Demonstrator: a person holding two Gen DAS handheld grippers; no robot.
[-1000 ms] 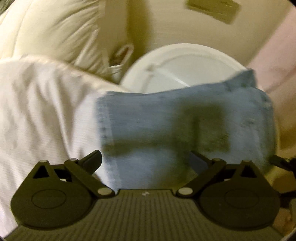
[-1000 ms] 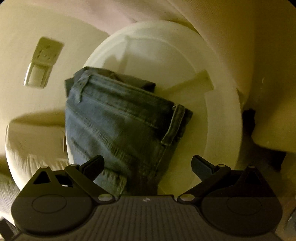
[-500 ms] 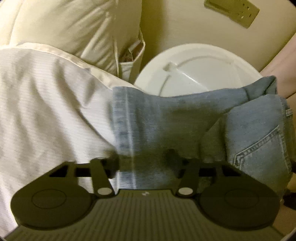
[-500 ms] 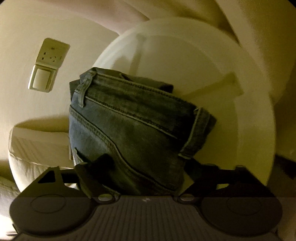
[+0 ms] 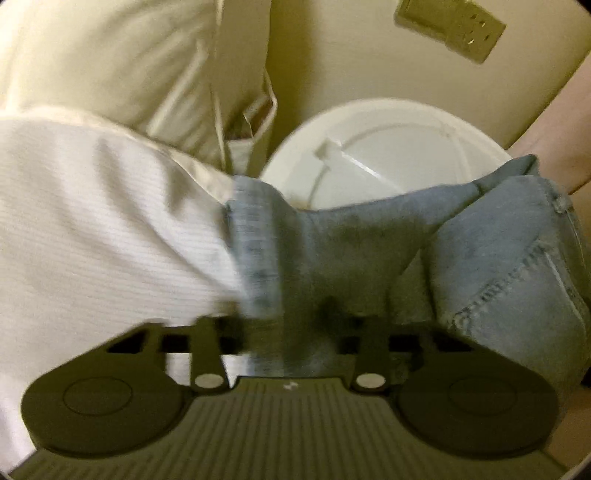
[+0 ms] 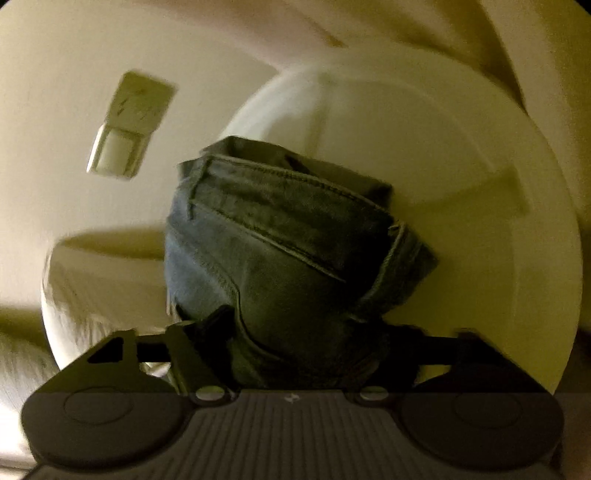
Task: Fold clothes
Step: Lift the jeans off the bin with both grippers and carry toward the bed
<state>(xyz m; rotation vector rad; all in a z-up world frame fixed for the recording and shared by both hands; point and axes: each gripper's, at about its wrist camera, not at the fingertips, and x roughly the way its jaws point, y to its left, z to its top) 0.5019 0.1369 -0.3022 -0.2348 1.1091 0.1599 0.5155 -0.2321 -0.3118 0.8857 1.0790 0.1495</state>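
Denim fills the space ahead of both grippers: a pair of blue jeans [image 5: 332, 258] bunched between them, draped partly over a round white plastic lid [image 5: 388, 155] and partly against white ribbed bedding [image 5: 92, 240]. The left gripper [image 5: 295, 328] has its jaws closing, narrow now, with a hem-end fold of the jeans caught between the pads and rising in a pinched ridge just beyond the fingertips. To its right the fabric swells into a stitched back pocket [image 5: 517, 288]; to its left lies the bedding, and farther ahead a cream pillow [image 5: 110, 62] and a wall socket [image 5: 450, 29]. The right gripper [image 6: 306, 343] is also closing, at a middling width, around the thick waistband end of the jeans [image 6: 288, 251], whose belt loop [image 6: 402, 258] hangs just ahead and right of the fingers. Beyond it sits the white lid [image 6: 480, 184], with a switch plate [image 6: 129, 125] up to the left.
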